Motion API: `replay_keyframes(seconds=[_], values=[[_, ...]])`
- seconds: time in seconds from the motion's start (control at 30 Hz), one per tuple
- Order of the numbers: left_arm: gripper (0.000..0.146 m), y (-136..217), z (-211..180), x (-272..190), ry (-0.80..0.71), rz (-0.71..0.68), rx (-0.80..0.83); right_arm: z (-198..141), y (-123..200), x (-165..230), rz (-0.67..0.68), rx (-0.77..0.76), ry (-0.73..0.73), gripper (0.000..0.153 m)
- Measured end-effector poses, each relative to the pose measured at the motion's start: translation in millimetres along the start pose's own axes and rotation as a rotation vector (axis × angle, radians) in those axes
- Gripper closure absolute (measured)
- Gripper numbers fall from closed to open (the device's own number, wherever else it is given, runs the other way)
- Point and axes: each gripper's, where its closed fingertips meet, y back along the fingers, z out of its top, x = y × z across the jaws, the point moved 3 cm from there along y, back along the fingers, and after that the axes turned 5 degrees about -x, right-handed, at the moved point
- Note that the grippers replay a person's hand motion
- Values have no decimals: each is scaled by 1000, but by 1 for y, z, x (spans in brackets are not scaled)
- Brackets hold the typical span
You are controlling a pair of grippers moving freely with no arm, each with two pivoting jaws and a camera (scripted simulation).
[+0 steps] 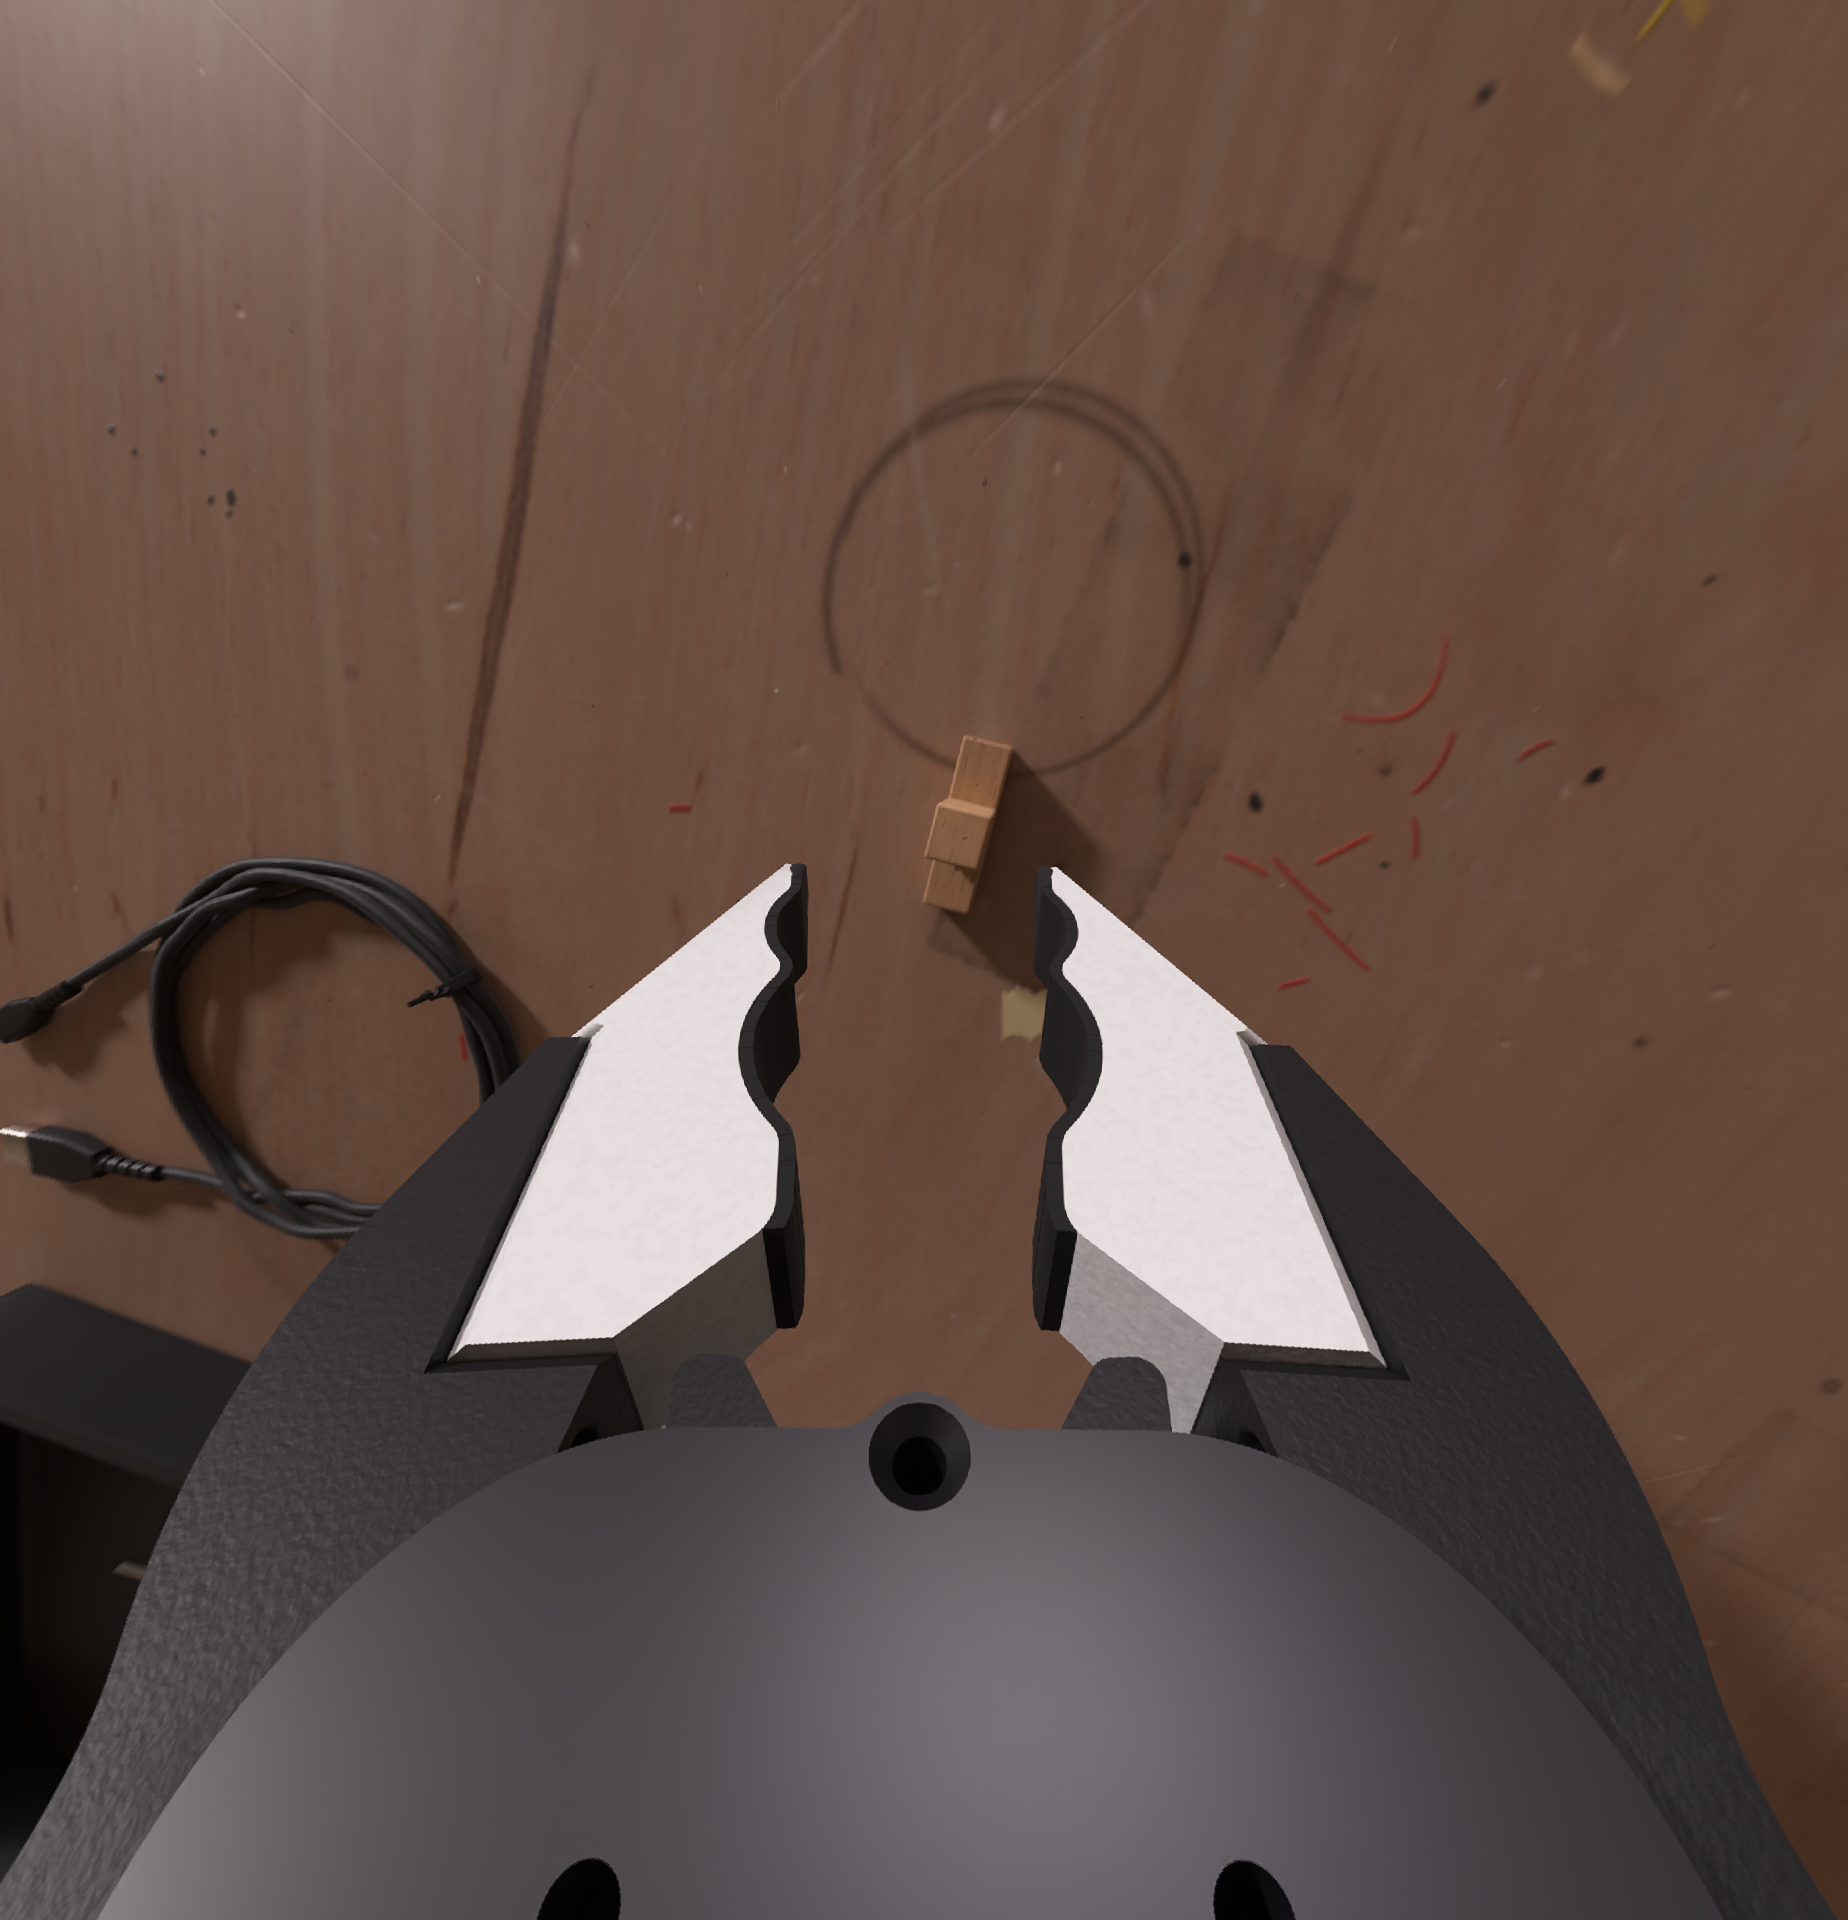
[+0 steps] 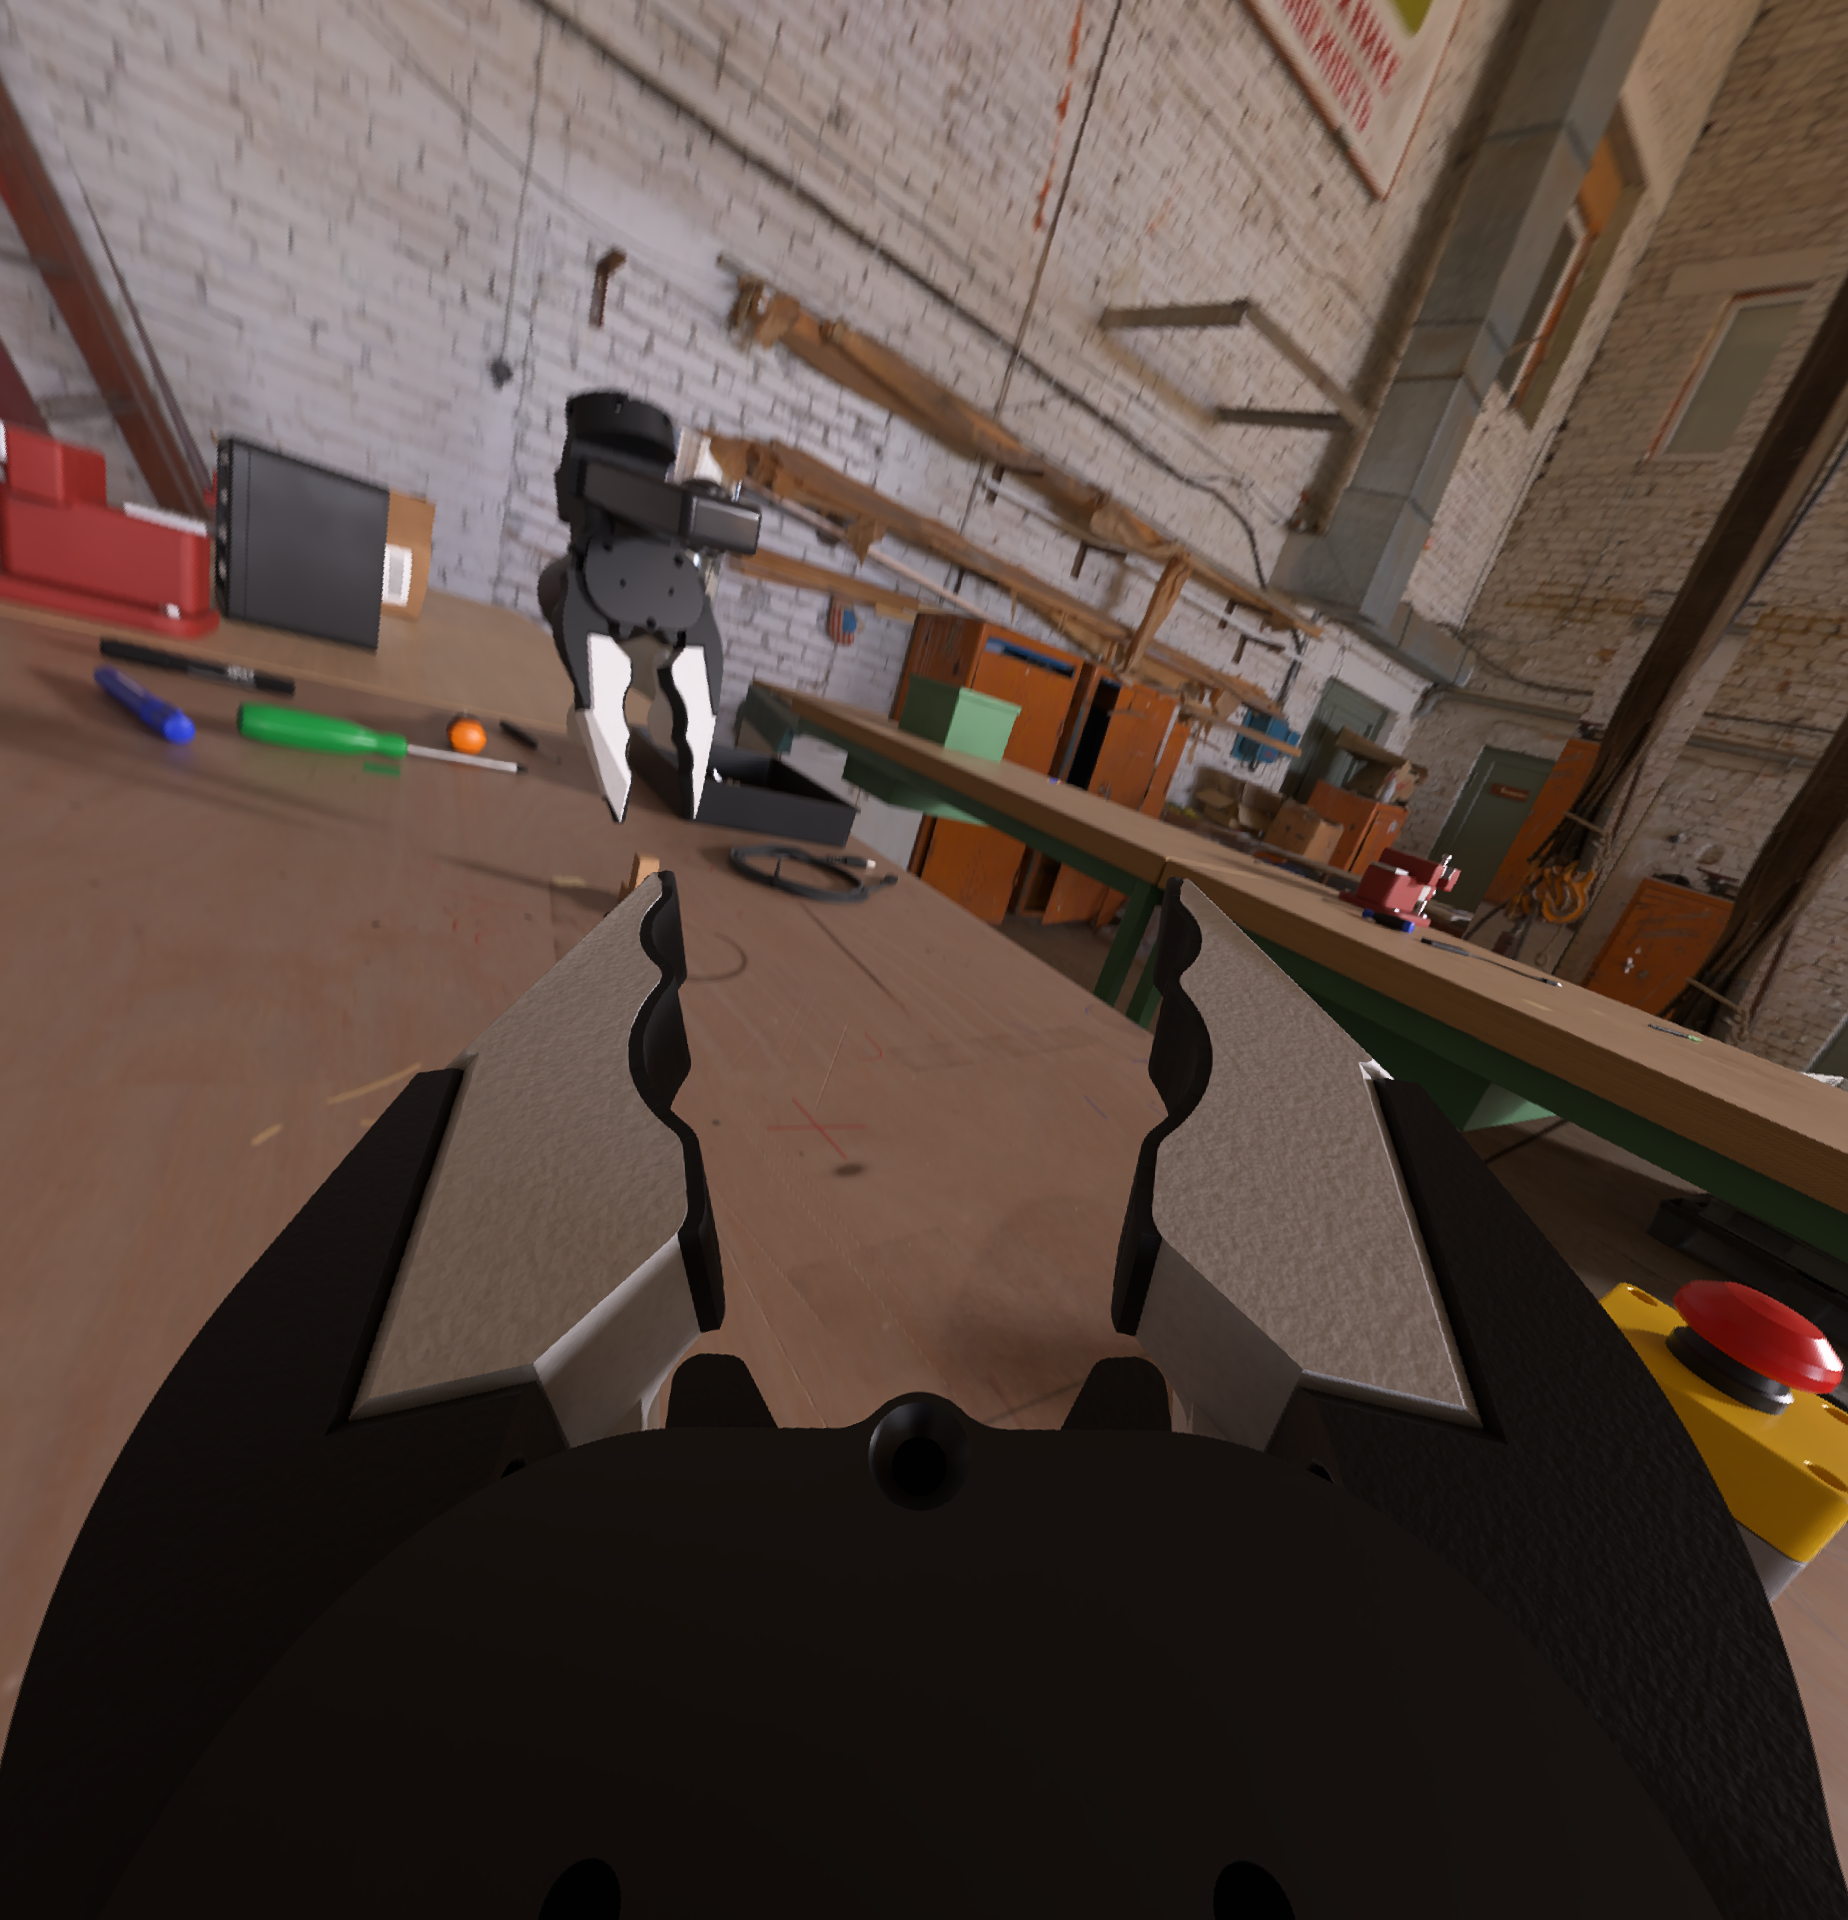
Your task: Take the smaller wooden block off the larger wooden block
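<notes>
Sign [image 2: 1346, 73] on brick wall, red lettering.

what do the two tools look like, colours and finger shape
Both match: the left tool and right tool have rounded dark grey to black bodies with textured black arms. Each carries two white, wedge-shaped fingers tapering to points, lined with wavy black inner pads.

Larger wooden block [image 1: 966, 827]: pale tan, long flat bar, lying flat on brown tabletop [image 1: 1419, 416], long axis running away from camera, slightly tilted to right at far end; far end touches drawn dark circle's near edge.
Smaller wooden block [image 1: 959, 832]: same pale wood, short squarish piece, resting on top across larger block's middle, overhanging slightly on left side. Shadow falls to right.
</notes>
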Motion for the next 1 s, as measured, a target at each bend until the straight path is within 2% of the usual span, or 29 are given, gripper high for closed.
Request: replay_keyframes(seconds=[0.2, 0.33, 0.47, 0.5, 0.53, 0.6, 0.63, 0.7, 0.77, 0.8, 0.83, 0.9, 0.93, 1.0], values=[[106, -6, -1, 0, -46, -5, 64, -15, -4, 9, 49, 115, 61, 58], [106, -4, -1, 1, -33, -31, 78, -19, -4, 9, 56, 143, 53, 58], [104, 3, 8, 3, -64, 4, 125, -21, -3, 8, 56, 148, 39, 63], [105, 4, 11, 3, -74, 19, 131, -20, -2, 6, 44, 144, 49, 71], [106, 3, 13, 2, -89, 28, 142, -20, -1, 4, 28, 143, 67, 89], [115, -1, 16, 1, -126, 41, 155, -21, 3, 3, 39, 176, 79, 147], [126, -4, 15, 3, -145, 65, 160, -22, 4, 3, 53, 190, 60, 153], [146, -9, 12, 7, -181, 110, 180, -22, 4, 1, 47, 191, 23, 153], [146, -11, 9, 9, -203, 115, 207, -20, 5, -1, 28, 163, 5, 149], [146, -10, 8, 10, -199, 113, 208, -19, 5, -3, 15, 150, 0, 138], [141, -9, 7, 10, -184, 108, 207, -19, 5, -5, 1, 143, -5, 127], [119, -6, 7, 9, -144, 86, 218, -18, 6, -7, -20, 142, -7, 113], [113, -5, 7, 8, -130, 67, 211, -18, 6, -8, -24, 141, -9, 110], [112, -4, 8, 4, -122, 24, 165, -18, 6, -8, -20, 136, -22, 109]])
